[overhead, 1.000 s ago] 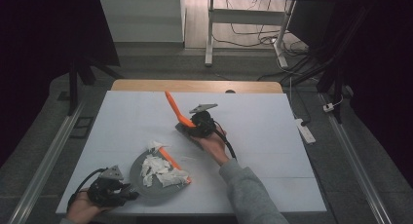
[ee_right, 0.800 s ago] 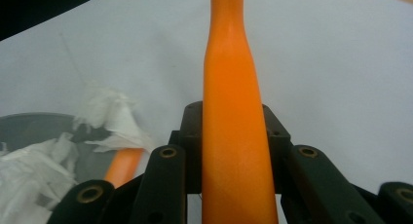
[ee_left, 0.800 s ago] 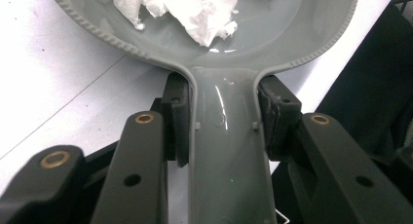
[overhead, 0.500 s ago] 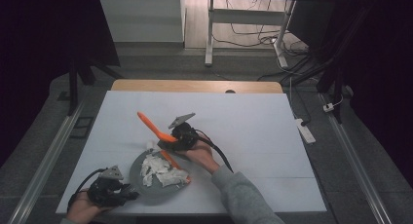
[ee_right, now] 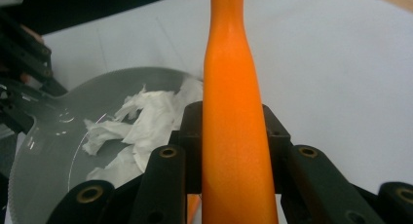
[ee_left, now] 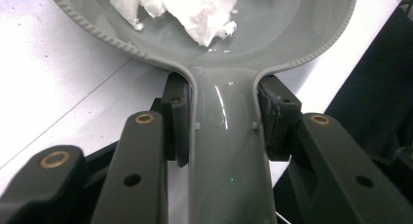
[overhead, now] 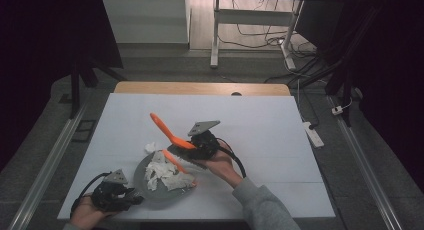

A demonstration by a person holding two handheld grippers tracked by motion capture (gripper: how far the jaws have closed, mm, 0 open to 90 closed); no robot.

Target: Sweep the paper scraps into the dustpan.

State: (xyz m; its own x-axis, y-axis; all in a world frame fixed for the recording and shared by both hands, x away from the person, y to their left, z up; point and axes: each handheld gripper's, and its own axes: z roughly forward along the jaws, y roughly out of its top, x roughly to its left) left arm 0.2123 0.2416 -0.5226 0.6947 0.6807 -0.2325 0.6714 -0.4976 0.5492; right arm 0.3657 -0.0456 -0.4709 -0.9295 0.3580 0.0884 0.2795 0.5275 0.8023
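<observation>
Two tools busy | left tool (ee_left: 221,131) pinches dustpan (overhead: 150,187) handle at bench (overhead: 280,125) front | right tool (ee_right: 231,136) pinches brush (overhead: 167,132) handle above pan | paper scraps (overhead: 162,174) light, soft | plastic stiff, slick; hold handles

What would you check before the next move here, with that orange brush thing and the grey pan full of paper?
1. Left gripper shut on the grey plastic dustpan's handle: ok, jaws press both sides.
2. Right gripper shut on the orange brush handle: ok, it sits squarely between the jaws.
3. Crumpled white paper inside the dustpan: ok for most of it.
4. Stray white paper scrap on the white table beyond the dustpan rim: not ok, not yet swept in.
5. Dustpan flat on the table: cannot tell.
6. Brush head touching the table: cannot tell, the gripper hides it.
</observation>
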